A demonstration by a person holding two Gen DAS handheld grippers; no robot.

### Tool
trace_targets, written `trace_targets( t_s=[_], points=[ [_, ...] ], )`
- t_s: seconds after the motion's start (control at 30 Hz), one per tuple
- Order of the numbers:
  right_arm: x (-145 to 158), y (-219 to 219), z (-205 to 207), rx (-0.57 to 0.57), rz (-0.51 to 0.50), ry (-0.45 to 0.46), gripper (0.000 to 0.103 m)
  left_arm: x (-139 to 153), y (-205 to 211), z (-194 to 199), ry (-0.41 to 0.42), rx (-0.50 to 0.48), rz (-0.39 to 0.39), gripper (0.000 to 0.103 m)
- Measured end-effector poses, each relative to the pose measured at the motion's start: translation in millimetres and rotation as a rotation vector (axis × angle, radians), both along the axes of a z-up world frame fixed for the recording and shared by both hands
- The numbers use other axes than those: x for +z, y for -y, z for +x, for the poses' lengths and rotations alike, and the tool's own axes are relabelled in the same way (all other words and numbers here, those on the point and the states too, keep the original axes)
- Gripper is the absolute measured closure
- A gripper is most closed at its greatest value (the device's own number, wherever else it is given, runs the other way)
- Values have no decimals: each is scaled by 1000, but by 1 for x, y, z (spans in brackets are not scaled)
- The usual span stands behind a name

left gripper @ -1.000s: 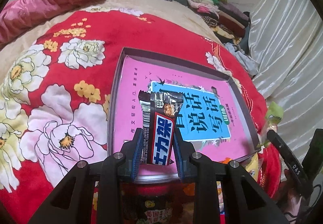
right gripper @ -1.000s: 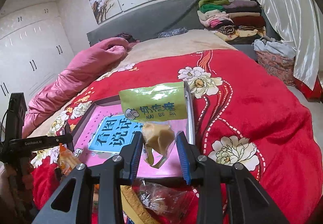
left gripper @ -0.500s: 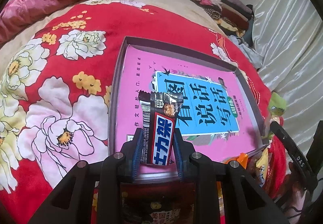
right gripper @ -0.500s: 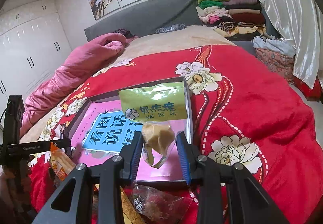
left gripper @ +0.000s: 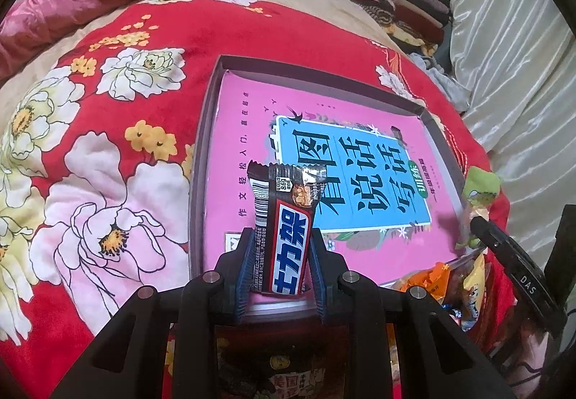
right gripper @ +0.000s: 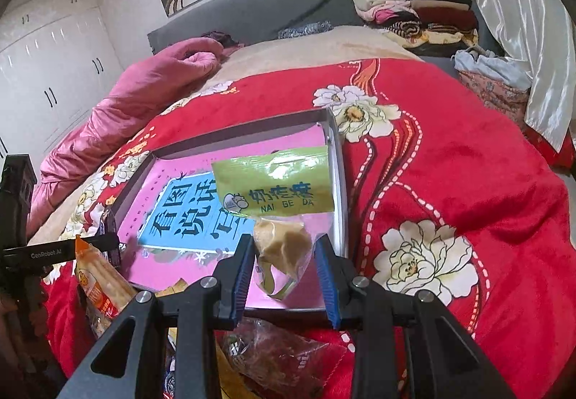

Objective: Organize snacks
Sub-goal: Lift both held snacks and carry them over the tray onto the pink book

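Observation:
My left gripper (left gripper: 282, 271) is shut on a dark chocolate bar (left gripper: 284, 219) with a red-and-blue label, held upright over the near left end of a shallow grey box (left gripper: 205, 161) lined with a pink and blue book (left gripper: 345, 161). In the right wrist view my right gripper (right gripper: 284, 266) is shut on a clear snack bag (right gripper: 280, 219) with a green header and a beige lump inside. It hangs over the near right corner of the same box (right gripper: 338, 161). The left gripper (right gripper: 72, 248) shows at that view's left edge.
The box lies on a red floral blanket (left gripper: 108, 147). Loose snack packets (left gripper: 453, 276) pile along the box's near side; an orange packet (right gripper: 97, 276) and a dark reddish bag (right gripper: 284, 359) lie below my right gripper. Pink bedding (right gripper: 144, 89) and folded clothes (right gripper: 414, 7) sit beyond.
Both views have tipped down a little, so the box sits lower and more of it shows. Each gripper keeps its hold on its snack.

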State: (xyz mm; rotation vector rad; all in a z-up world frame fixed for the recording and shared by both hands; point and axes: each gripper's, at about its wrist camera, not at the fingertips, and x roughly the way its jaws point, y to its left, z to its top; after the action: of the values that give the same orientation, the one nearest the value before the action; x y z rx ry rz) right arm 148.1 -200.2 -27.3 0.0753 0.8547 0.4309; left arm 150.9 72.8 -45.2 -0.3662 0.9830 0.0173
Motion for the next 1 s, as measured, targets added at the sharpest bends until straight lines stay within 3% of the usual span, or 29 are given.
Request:
trace_targets(
  t_s=[1.0],
  points=[
    [-8, -3, 2, 24, -11, -33, 68, 0, 3, 1, -13, -12, 8, 74]
  ],
)
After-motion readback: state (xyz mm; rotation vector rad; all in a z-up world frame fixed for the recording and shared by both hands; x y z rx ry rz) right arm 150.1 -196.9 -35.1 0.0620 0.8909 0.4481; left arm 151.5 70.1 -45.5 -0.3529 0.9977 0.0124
